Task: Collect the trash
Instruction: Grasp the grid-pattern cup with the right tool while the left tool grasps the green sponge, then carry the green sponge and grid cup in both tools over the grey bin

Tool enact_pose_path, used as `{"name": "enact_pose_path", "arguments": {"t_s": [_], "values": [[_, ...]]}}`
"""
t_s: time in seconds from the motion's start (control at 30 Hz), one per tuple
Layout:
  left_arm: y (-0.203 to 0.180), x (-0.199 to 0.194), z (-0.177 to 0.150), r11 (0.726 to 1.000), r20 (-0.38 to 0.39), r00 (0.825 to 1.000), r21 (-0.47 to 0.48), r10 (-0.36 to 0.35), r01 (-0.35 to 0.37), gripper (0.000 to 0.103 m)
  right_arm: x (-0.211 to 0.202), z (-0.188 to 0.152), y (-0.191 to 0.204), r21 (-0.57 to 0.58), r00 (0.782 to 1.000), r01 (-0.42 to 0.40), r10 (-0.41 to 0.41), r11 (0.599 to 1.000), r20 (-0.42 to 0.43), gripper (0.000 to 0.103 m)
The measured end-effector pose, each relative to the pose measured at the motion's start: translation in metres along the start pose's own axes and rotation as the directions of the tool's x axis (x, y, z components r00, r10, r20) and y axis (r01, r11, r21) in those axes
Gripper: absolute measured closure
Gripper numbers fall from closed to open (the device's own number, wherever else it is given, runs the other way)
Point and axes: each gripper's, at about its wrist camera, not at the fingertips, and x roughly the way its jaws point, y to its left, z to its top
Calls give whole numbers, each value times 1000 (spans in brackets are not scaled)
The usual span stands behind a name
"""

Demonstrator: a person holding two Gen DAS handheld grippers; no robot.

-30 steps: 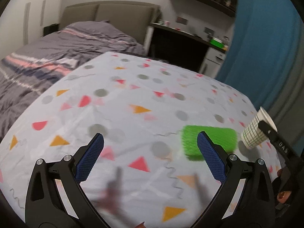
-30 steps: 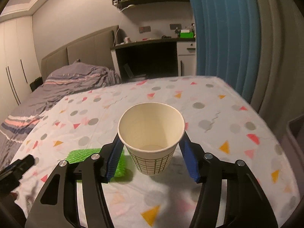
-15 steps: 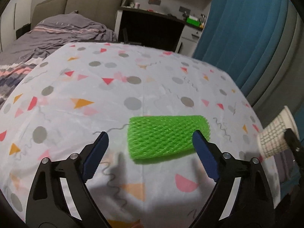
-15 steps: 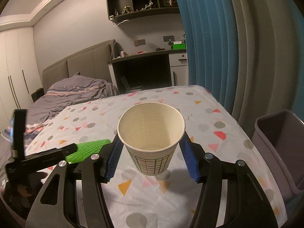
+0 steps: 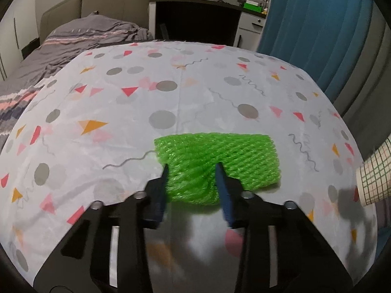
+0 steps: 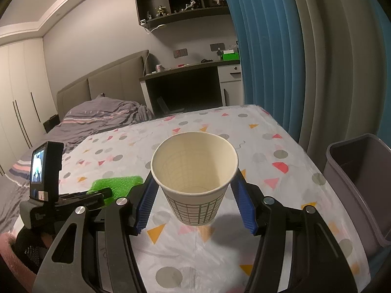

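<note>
Left hand-held gripper [image 5: 193, 171] had gone from wide apart half a second earlier to clenched on the near-left end of the green foam net [image 5: 217, 163], blue pads pinching it so the mesh bunched between them. Net still lay on the table [image 5: 171, 85]; not lifted yet. So the grasp looked just made, lift next.

Right hand-held gripper [image 6: 194, 195] still grasped the paper cup [image 6: 194, 171], upright, mouth open, empty. Compared with a second earlier the cup was raised clear of the table, its shadow under it, and the grey bin [image 6: 361, 178] had come into view just off the table's right edge.

Relative to the bin: cup near, left of it; net farther left, past the cup.

Judgement: both trash items in hand, both still to be dropped in the bin. Soft net may slip.
</note>
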Motion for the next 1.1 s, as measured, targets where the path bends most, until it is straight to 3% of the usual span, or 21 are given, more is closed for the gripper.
{"name": "enact_pose_path", "arguments": {"t_s": [0.23, 0.73, 0.9, 1.1], "values": [[-3, -10, -4, 999, 25, 999, -3, -35, 36, 84, -5, -2, 3, -8, 1000, 0, 0, 1000, 11, 44], [-22, -80, -4, 995, 174, 980, 35, -93, 88, 86, -40, 4, 2, -20, 998, 0, 2, 1000, 66, 44], [-47, -107, -3, 989, 216, 967, 83, -136, 121, 86, -59, 7, -8, -23, 996, 9, -6, 1000, 91, 44], [-114, -132, -2, 959, 238, 939, 193, -249, 206, 86, -86, 13, -47, -2, 988, 87, -86, 996, 131, 44]]}}
